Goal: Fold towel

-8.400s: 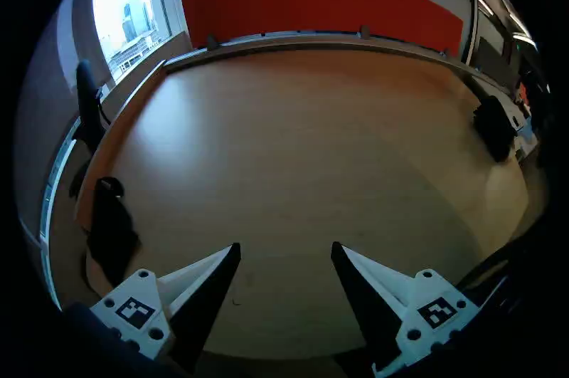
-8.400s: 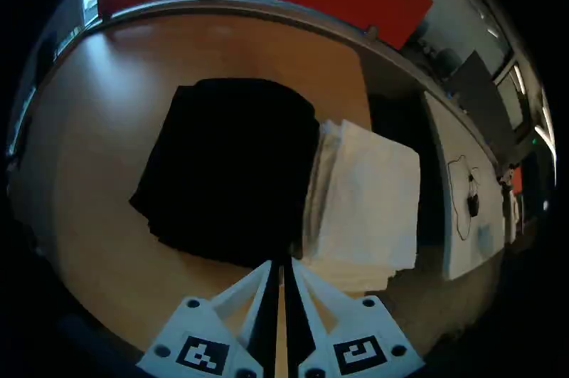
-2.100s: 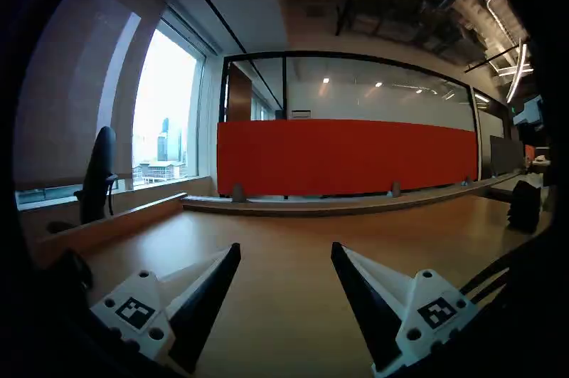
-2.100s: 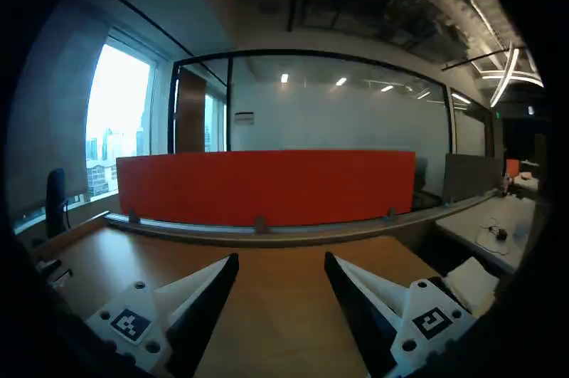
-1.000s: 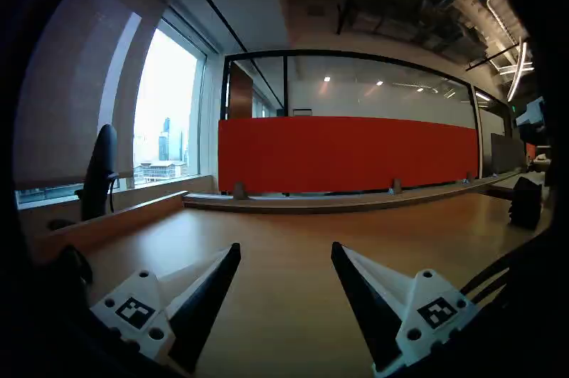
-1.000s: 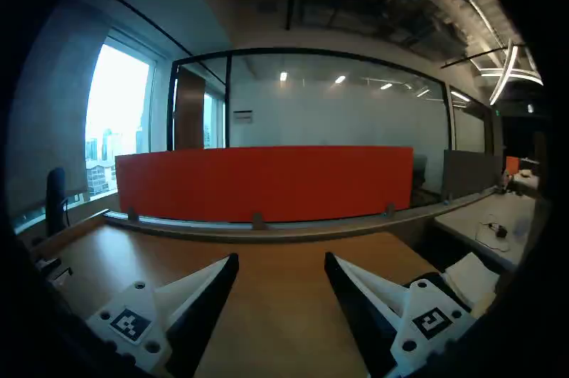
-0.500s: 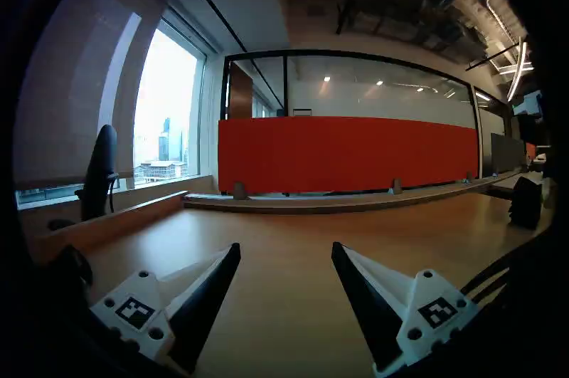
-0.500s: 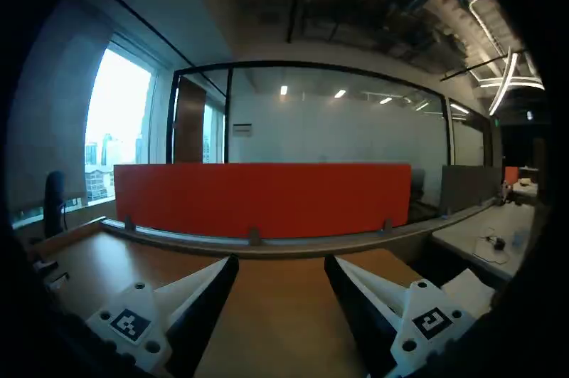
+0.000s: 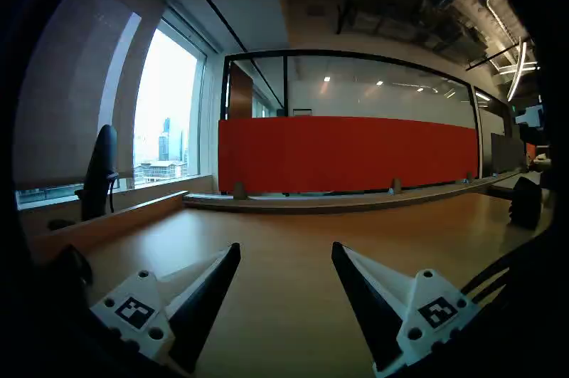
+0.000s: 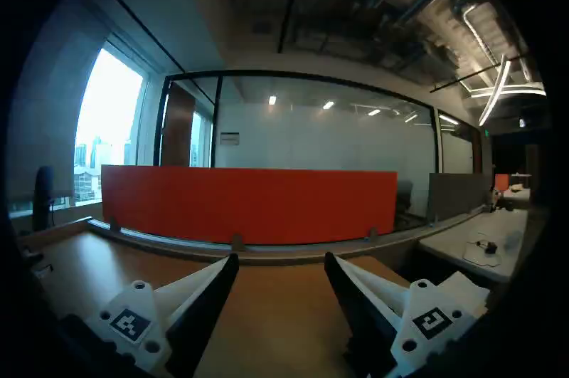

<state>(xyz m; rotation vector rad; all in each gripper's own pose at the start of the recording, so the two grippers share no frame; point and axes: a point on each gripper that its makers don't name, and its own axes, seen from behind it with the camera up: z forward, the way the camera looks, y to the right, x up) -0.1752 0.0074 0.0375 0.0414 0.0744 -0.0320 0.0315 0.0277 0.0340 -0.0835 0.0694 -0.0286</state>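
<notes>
Gaping above desk [image 9: 299,232]: left tool [image 9: 284,255], right tool [image 10: 281,263]; possibly towel [image 10: 471,283] beside.

No words, numbers or brand names can be read. Each finger of the left claw [image 9: 284,246] bears a square black-and-white coded marker [image 9: 135,312], a pattern of blocks without letters, and the fingers of the right claw [image 10: 281,257] carry the same kind of marker [image 10: 430,323]. Above the red partition [image 9: 348,154], a small white sign [image 9: 301,112] hangs on the glass wall [image 9: 377,93]; its writing is too small to make out in either view.
</notes>
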